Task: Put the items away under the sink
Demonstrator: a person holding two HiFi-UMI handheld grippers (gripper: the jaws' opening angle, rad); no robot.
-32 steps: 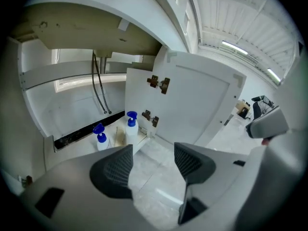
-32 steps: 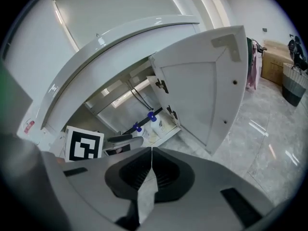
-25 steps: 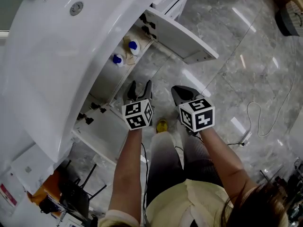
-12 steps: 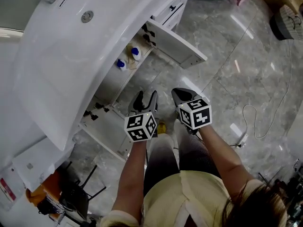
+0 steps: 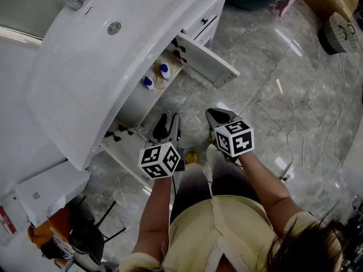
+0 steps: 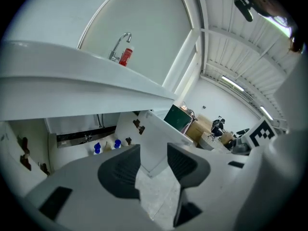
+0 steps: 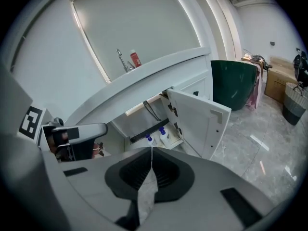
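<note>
Two white bottles with blue caps stand side by side on the floor of the open cabinet under the white sink counter. The same bottles show in the left gripper view, and the bottles show in the right gripper view. My left gripper hangs in front of the cabinet, open and empty. My right gripper is beside it, its jaw tips touching with nothing between them. Both are well short of the bottles.
The right cabinet door swings out over the marble floor; the left door stands open near my left gripper. A red bottle sits by the faucet. A dark green bin and a floor cable lie to the right.
My left gripper has drawn back toward the person, away from the cabinet. The right gripper has barely moved. The bottles stay where they were.
</note>
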